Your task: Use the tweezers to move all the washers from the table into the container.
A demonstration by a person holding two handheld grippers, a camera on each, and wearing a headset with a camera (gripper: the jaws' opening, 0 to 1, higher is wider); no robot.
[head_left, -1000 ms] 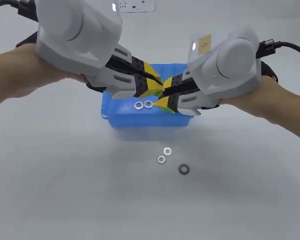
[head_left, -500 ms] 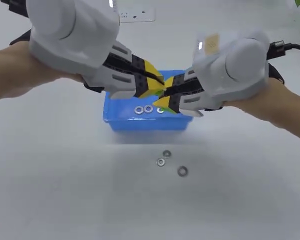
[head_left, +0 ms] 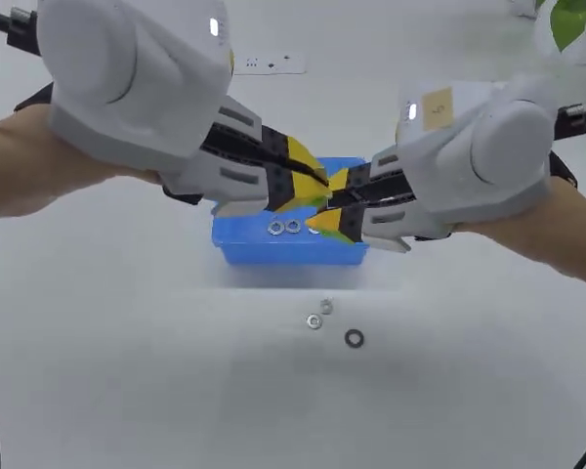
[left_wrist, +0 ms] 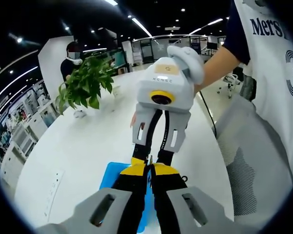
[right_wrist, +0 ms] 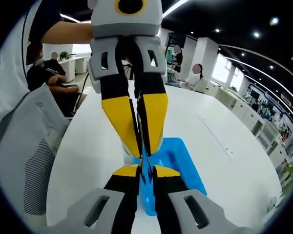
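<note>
Over the blue container [head_left: 273,254] my left gripper [head_left: 315,180] and right gripper [head_left: 324,209] meet tip to tip, yellow jaws nearly touching. Both look shut on the thin metal tweezers [right_wrist: 141,146], which run between the left gripper's yellow jaws down into my right gripper [right_wrist: 140,171]. In the left gripper view the tweezers [left_wrist: 149,162] show as a sliver above my left gripper [left_wrist: 149,169]. Three washers [head_left: 293,227] lie inside the container. On the table in front of it lie three more washers [head_left: 326,307], [head_left: 314,321], and a darker one [head_left: 355,338].
The white table [head_left: 127,371] spreads wide around the container. A wall socket plate [head_left: 269,63] sits at the far edge and a potted plant [left_wrist: 85,85] stands further off. A person's arms hold both grippers; cables trail from them.
The head camera has shifted, so the container sits lower in view. A third washer now shows inside the container. The grippers stay tip to tip above it.
</note>
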